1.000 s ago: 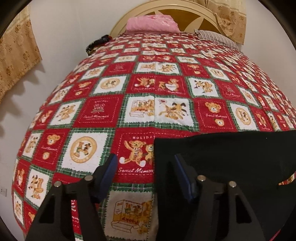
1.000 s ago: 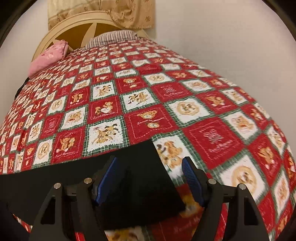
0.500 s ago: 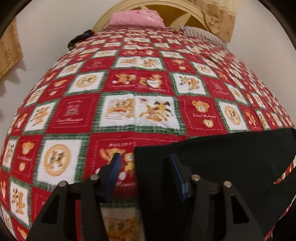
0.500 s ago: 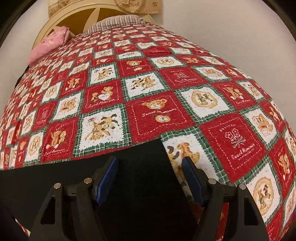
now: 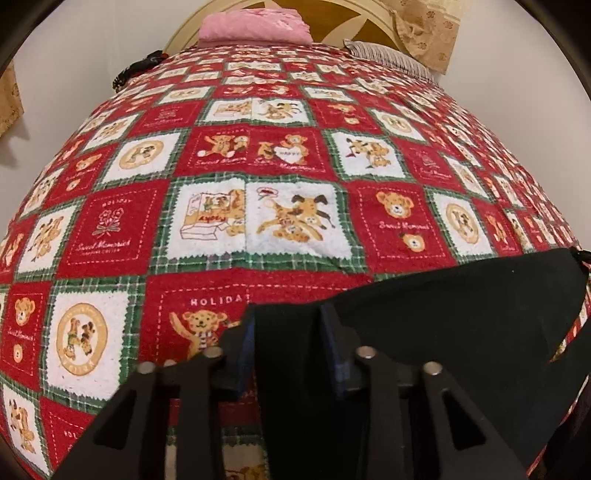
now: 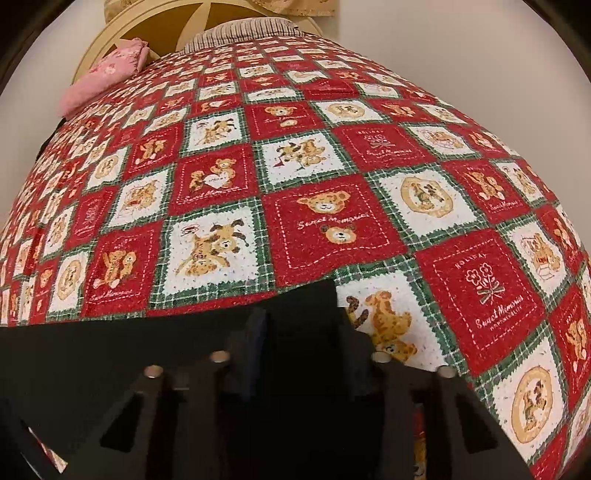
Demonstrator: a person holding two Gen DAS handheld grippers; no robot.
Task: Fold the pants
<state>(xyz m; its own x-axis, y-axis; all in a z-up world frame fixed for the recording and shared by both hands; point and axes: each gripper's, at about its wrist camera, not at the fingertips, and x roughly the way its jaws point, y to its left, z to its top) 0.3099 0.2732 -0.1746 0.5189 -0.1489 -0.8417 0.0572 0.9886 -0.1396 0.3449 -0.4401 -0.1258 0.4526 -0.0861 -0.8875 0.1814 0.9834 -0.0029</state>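
Observation:
Black pants (image 5: 461, 306) lie across the near end of a bed with a red, white and green teddy-bear quilt (image 5: 280, 173). My left gripper (image 5: 288, 339) has closed on the pants' left corner, with black cloth between the blue pads. My right gripper (image 6: 303, 339) has closed on the pants' right corner (image 6: 306, 302), and the cloth (image 6: 110, 354) stretches away to the left. The held edge is raised slightly off the quilt.
A pink folded cloth (image 5: 255, 27) and a striped pillow (image 5: 391, 59) lie at the headboard (image 6: 147, 26). A dark object (image 5: 136, 68) sits at the far left bed edge. White walls flank the bed on both sides.
Both grippers moved forward over the pants' corners and narrowed from wide open to closed on the black cloth. The cloth edge has lifted a little.

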